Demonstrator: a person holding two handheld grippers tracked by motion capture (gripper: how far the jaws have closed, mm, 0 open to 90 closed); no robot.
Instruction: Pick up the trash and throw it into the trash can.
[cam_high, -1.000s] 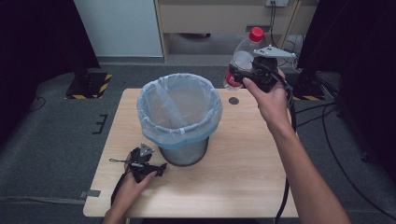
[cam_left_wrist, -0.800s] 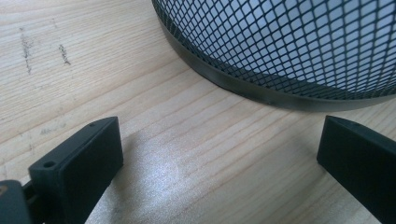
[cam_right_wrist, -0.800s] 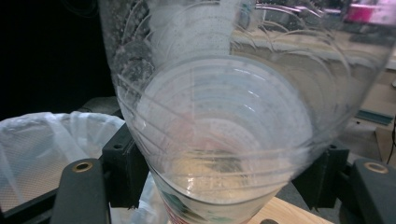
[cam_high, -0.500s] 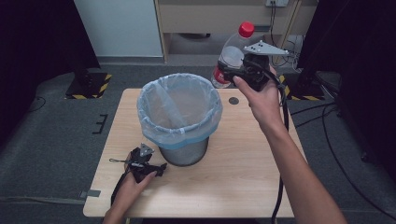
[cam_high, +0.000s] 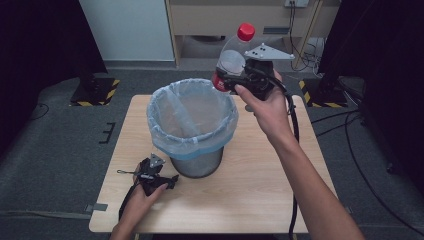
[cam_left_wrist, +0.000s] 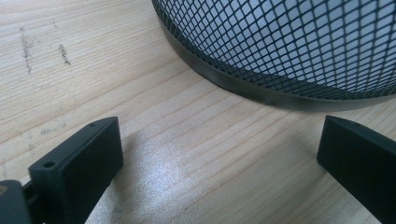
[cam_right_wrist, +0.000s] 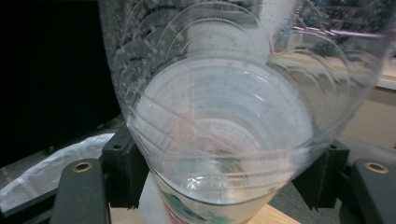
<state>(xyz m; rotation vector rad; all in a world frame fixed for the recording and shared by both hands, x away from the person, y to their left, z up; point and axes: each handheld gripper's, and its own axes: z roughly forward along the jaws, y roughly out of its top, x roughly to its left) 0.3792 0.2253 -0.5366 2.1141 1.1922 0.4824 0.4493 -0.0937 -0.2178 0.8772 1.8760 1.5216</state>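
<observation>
In the high view the right gripper (cam_high: 231, 80) is raised off the table (cam_high: 260, 180), at about one o'clock from the wastebasket (cam_high: 192, 131), and its jaws are clamped on a clear plastic bottle (cam_high: 231, 61). The bottle stands tilted, its red cap (cam_high: 245, 31) pointing up toward twelve o'clock and leaning slightly right, while its lower end with the red label sits between the jaws, just above the basket's far right rim. The grey three-cornered plate rides on top of the gripper, with the person's right hand (cam_high: 267, 107) wrapped around the body below it.

In the right gripper view the bottle (cam_right_wrist: 219, 121) runs away from the camera, and its walls are pressed from both sides: one black jaw at about eight o'clock, the other at about four o'clock. The jaws are parted only as wide as the bottle (its clear wall is beaded with droplets inside).

The left gripper (cam_high: 172, 180) rests low on the table at about seven o'clock from the wastebasket, held by the left hand (cam_high: 140, 197). In the left gripper view its jaws stand wide apart with nothing between them but bare wood (cam_left_wrist: 187, 154); the black mesh wall of the wastebasket (cam_left_wrist: 299, 51) curves past at about one o'clock, just beyond the jaw tips and not touching them. A pale blue liner bag (cam_high: 165, 112) is folded over the basket's rim.
</observation>
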